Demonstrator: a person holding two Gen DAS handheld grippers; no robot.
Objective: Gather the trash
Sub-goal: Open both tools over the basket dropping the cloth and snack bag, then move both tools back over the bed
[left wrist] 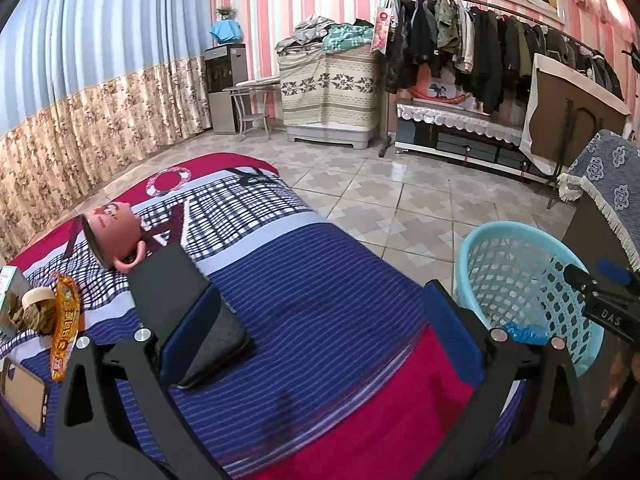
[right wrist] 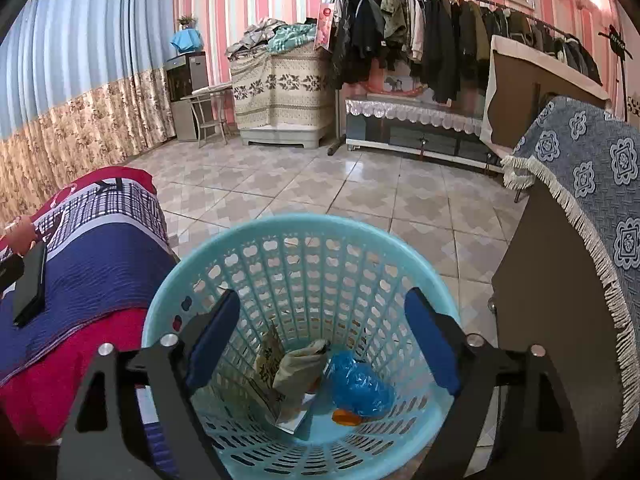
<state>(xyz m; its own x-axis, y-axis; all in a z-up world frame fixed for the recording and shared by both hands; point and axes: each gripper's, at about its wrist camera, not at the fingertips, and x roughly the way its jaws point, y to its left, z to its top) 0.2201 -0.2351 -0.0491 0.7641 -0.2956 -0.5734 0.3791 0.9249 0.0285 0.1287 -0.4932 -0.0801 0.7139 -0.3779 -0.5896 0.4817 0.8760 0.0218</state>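
A light blue plastic basket (right wrist: 280, 248) stands on the floor beside the table; it also shows in the left wrist view (left wrist: 520, 264). In it lie a crumpled blue bag (right wrist: 362, 384), a beige wrapper (right wrist: 296, 372) and an orange scrap (right wrist: 344, 416). My right gripper (right wrist: 324, 344) is open and empty, right above the basket. My left gripper (left wrist: 324, 320) is open and empty above the striped cloth. On the table's left lie an orange snack wrapper (left wrist: 66, 320) and a crumpled brown wad (left wrist: 34, 312).
A black wallet (left wrist: 188, 308), a pink cup on its side (left wrist: 116, 236) and a phone (left wrist: 24, 396) lie on the clothed table (left wrist: 320, 264). A cabinet with a blue fringed cloth (right wrist: 588, 184) stands right of the basket. The tiled floor (right wrist: 320, 188) lies beyond.
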